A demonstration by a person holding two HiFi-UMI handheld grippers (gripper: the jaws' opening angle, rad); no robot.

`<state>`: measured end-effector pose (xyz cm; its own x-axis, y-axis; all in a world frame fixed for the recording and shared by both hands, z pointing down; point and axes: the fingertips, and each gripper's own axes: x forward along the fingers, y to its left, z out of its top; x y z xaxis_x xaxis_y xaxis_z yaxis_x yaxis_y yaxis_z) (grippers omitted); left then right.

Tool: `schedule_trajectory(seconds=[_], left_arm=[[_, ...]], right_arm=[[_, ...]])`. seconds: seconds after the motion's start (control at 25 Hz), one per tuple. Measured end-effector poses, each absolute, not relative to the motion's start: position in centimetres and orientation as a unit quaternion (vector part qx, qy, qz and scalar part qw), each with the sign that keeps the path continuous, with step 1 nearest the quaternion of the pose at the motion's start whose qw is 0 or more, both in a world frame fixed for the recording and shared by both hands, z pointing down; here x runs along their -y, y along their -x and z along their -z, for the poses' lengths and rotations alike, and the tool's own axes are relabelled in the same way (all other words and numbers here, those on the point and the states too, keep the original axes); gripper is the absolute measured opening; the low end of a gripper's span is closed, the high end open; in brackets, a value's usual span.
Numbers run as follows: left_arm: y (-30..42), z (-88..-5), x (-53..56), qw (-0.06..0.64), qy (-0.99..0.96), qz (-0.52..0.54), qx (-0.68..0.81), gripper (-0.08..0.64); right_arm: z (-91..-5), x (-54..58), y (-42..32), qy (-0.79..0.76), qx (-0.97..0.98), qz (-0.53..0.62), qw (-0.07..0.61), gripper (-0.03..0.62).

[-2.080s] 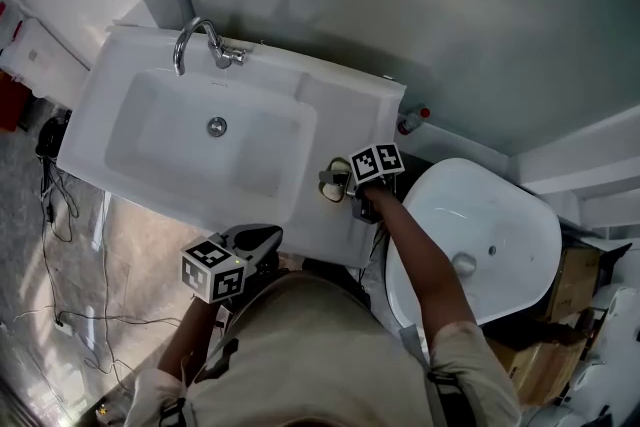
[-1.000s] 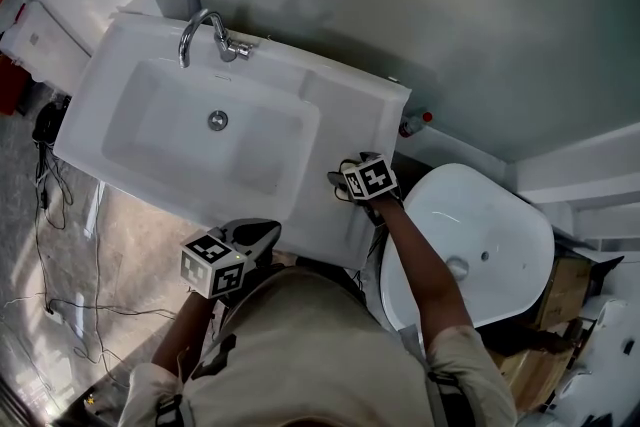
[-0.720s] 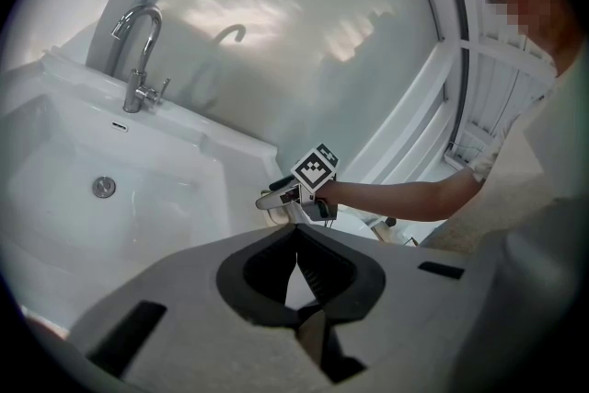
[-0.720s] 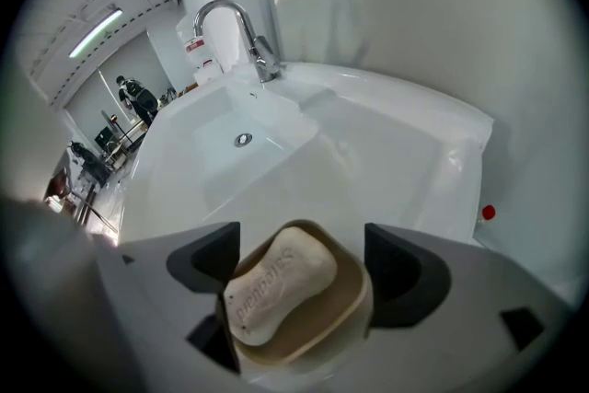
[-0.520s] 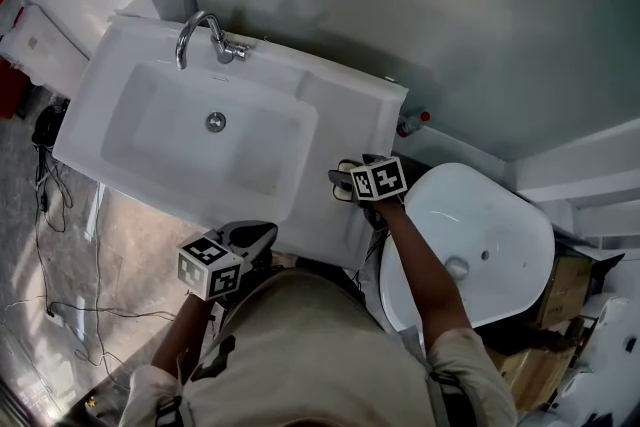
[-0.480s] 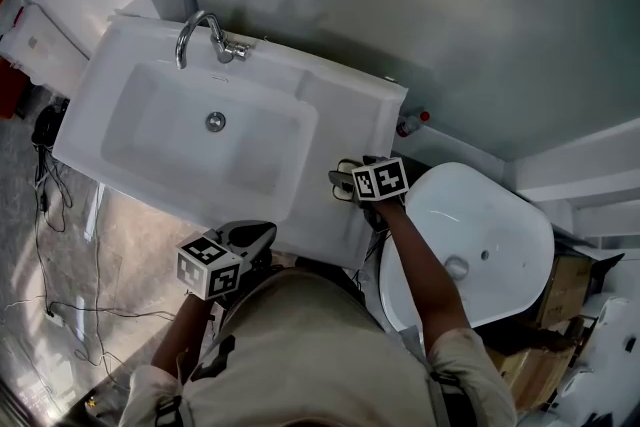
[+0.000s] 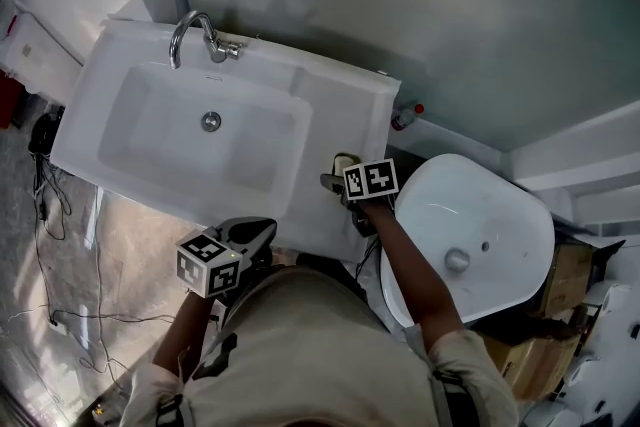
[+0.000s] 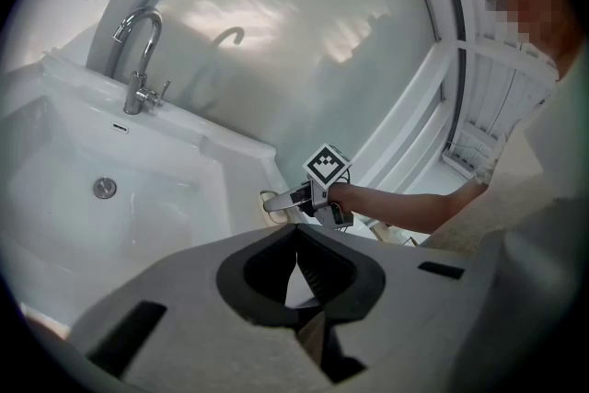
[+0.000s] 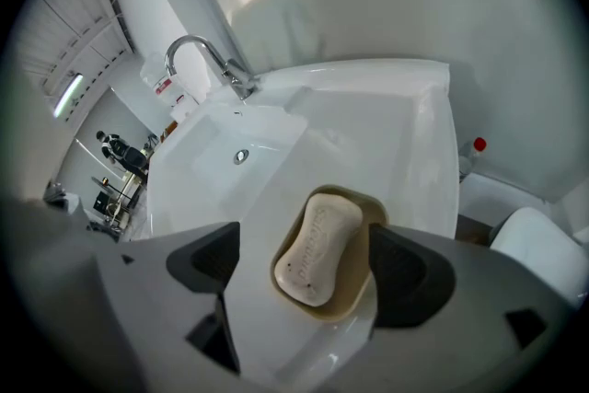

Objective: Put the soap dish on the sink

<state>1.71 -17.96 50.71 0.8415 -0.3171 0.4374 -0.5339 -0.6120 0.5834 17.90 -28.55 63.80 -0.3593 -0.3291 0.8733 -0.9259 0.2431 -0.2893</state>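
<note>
A tan soap dish holding a pale bar of soap rests on the flat deck of the white sink, right of the basin. My right gripper is open, with one jaw on each side of the dish and a white gap at the left jaw. In the head view the soap dish peeks out just past the right gripper near the sink's front right corner. My left gripper is shut with nothing in it, held low in front of the sink; in the head view the left gripper sits at the sink's front edge.
A chrome tap stands at the back of the basin, whose drain is in the middle. A white toilet sits right of the sink, with a red-capped valve at the wall. Cables trail on the floor at the left.
The right gripper has shifted slightly over the sink deck, and the dish now shows beyond its marker cube. The left gripper has stayed in place.
</note>
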Motion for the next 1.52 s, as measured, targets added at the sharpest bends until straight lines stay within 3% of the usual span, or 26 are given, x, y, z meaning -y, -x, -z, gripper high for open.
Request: schedule_trajectory(seconds=[0.36, 0.4, 0.48, 0.84, 1.2, 1.52], left_arm=[[-0.4, -51.6, 17.3, 0.383, -0.877, -0.141, 0.254, 0.018], [-0.3, -51.6, 17.2, 0.383, -0.877, -0.14, 0.255, 0.018], [-0.1, -51.7, 17.2, 0.383, -0.876, -0.141, 0.259, 0.018], [0.2, -51.8, 17.3, 0.382, -0.874, -0.145, 0.263, 0.018], [0.0, -51.8, 17.6, 0.378, -0.875, -0.149, 0.265, 0.018], [0.7, -51.8, 17.7, 0.377, -0.875, -0.144, 0.268, 0.018]], right_arm=[[-65.3, 29.1, -17.9, -0.479, 0.681, -0.394, 0.39, 0.413], [-65.4, 29.3, -18.2, -0.489, 0.674, -0.387, 0.395, 0.397], [-65.6, 29.8, -18.9, -0.51, 0.662, -0.375, 0.401, 0.303], [-66.0, 31.2, -19.2, -0.527, 0.651, -0.376, 0.396, 0.278], [-65.7, 33.0, -19.1, -0.541, 0.648, -0.38, 0.378, 0.276], [-63.4, 30.9, -19.7, -0.528, 0.667, -0.423, 0.313, 0.335]])
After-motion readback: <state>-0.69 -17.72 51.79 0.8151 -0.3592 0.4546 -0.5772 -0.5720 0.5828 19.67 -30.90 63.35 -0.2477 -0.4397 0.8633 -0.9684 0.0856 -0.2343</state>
